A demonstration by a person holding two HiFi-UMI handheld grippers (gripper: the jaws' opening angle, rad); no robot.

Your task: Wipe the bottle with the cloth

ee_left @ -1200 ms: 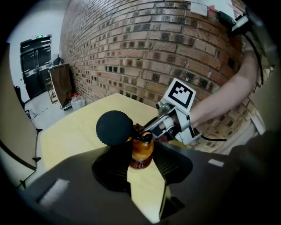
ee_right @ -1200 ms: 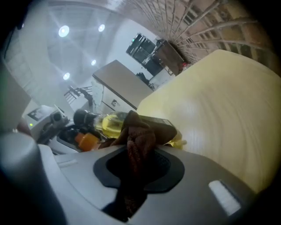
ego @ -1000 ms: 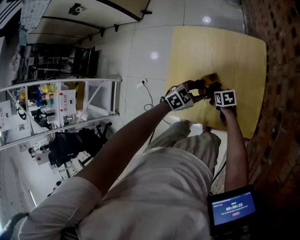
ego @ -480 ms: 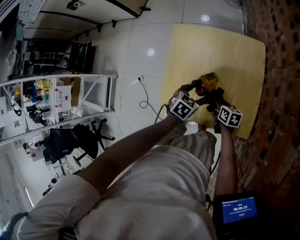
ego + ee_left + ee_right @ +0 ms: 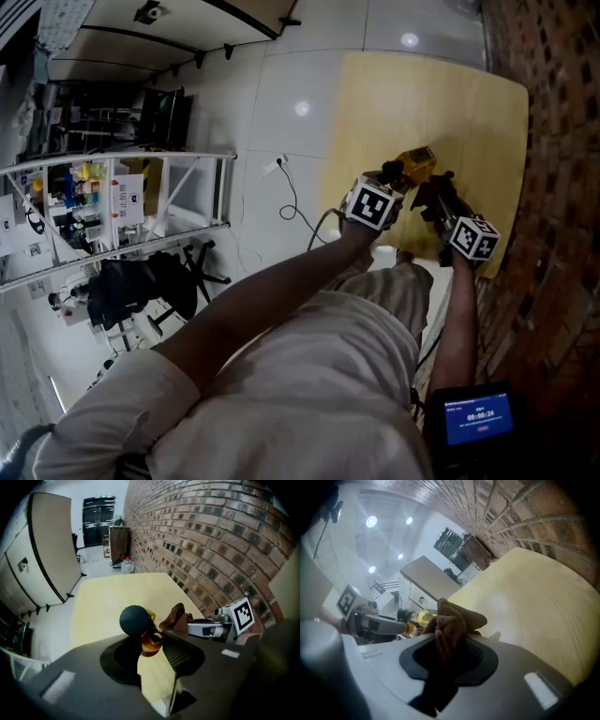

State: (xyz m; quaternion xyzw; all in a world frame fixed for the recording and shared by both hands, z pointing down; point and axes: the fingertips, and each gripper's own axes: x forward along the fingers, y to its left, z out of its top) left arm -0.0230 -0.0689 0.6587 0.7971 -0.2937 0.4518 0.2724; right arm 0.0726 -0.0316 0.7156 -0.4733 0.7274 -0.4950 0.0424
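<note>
The right gripper has slid down and to the right in the head view since a second ago, and its marker cube has tipped. The left gripper has rolled over but kept almost the same spot. Its fingers have just been closing. Now they pinch the bottle on its orange part, just under the dark round cap.

The bottle sits at the middle right of the head view, over the tabletop. I cannot tell if it rests on the wood.

The right gripper's fingers are shut tight on the brown cloth, which bunches up out of their tips. The cloth is just beside the bottle.

Both arms reach up from the bottom of the frame. The left arm comes in long from the lower left and the right arm runs up the right side. The left gripper points steeply down and the right one lies flatter.

The grippers work near the tabletop's lower edge, close to the person. The brick wall runs along the right edge, near the right gripper. Most of the tabletop stretches toward the top of the frame, and white floor lies to the left.
</note>
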